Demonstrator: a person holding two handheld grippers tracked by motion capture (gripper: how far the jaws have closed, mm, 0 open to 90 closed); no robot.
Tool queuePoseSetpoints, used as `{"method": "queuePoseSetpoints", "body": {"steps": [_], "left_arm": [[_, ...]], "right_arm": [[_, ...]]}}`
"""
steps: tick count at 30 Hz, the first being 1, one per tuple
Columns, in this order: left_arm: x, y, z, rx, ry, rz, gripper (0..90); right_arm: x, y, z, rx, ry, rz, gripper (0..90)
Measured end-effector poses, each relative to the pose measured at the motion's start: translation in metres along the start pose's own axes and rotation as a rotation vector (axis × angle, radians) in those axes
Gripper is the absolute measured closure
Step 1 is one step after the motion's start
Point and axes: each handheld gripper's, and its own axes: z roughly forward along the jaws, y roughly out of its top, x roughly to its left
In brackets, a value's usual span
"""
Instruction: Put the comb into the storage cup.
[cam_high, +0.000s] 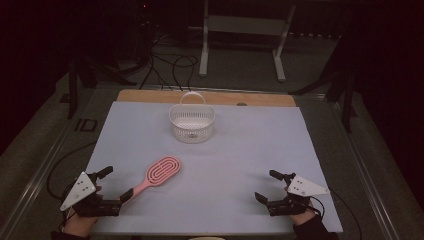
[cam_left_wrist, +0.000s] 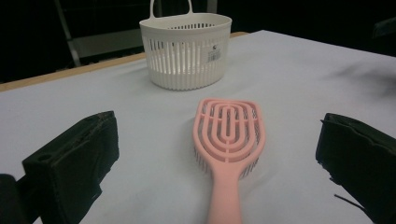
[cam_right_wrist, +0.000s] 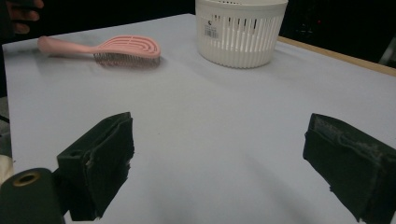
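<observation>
1 basket, contents unseen; hairbrush outside.

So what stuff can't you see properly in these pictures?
- Inside of the white basket: the high view shows part of it, its near wall hides the bottom.
- Label on the basket: too small to read in the left gripper view.
- Hairbrush handle end: cut off by the bottom edge there.
- Hairbrush bristles: face down, mostly hidden.

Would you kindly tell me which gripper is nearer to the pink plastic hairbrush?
Left. The left gripper is open with the pink plastic hairbrush's handle end lying between its jaws; the right gripper, also open, sits far across the pale blue table cover.
</observation>
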Motion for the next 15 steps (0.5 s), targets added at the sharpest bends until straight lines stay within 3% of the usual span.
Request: {"method": "queuePoseSetpoints", "body": {"steps": [3, 15], "left_arm": [[0.000, 0.004, -0.001, 0.012, -0.011, -0.006, 0.3], [0.003, 0.033, -0.010, 0.086, -0.013, 0.033, 0.3]], "right_arm": [[0.000, 0.000, 0.000, -0.002, 0.002, 0.001, 8.3], [0.000, 0.001, 0.001, -0.010, 0.003, 0.008, 8.3]]}}
